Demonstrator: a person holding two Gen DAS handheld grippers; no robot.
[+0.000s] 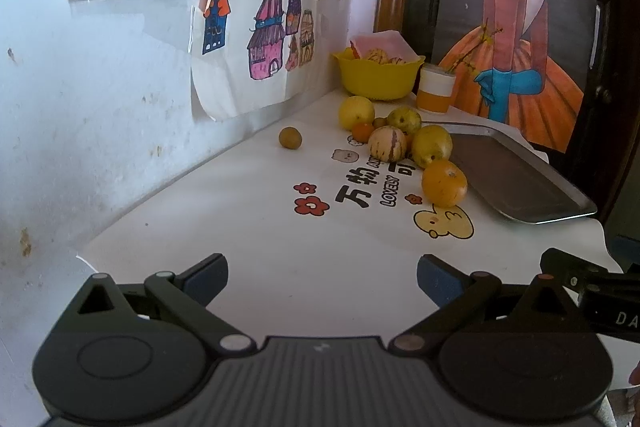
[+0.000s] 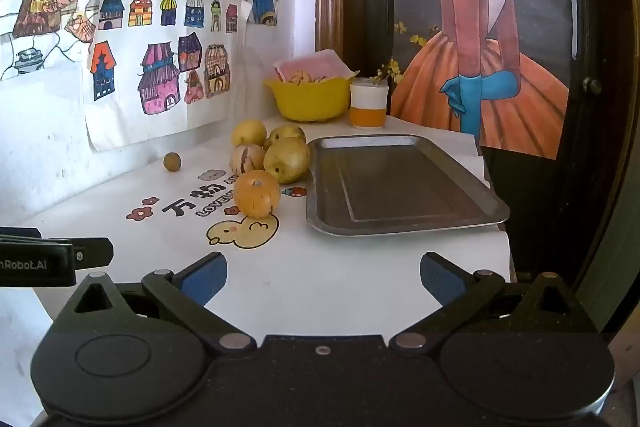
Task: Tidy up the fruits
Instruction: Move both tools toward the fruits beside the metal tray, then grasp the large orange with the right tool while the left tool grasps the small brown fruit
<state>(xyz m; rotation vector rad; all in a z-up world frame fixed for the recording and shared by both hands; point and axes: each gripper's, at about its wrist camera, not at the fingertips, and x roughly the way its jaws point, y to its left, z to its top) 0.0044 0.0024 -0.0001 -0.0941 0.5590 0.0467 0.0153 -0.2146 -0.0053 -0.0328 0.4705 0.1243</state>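
Note:
Several fruits lie in a cluster on the white table: an orange (image 1: 444, 183) (image 2: 256, 193) nearest me, a yellow-green pear (image 1: 432, 146) (image 2: 287, 159), a striped pale melon (image 1: 387, 144) (image 2: 246, 157), a yellow fruit (image 1: 356, 111) (image 2: 248, 133) and a small tangerine (image 1: 363, 131). A small brown fruit (image 1: 290, 137) (image 2: 172, 161) sits apart to the left. An empty metal tray (image 1: 516, 179) (image 2: 400, 183) lies to their right. My left gripper (image 1: 322, 281) and right gripper (image 2: 323, 279) both stand open over the table's near part, holding nothing.
A yellow bowl (image 1: 378, 79) (image 2: 310, 99) holding more fruit and a white-and-orange cup (image 1: 435, 89) (image 2: 368, 103) stand at the back. Drawings hang on the wall at left. A large poster (image 2: 480, 47) leans behind the tray. The table's right edge drops off beside the tray.

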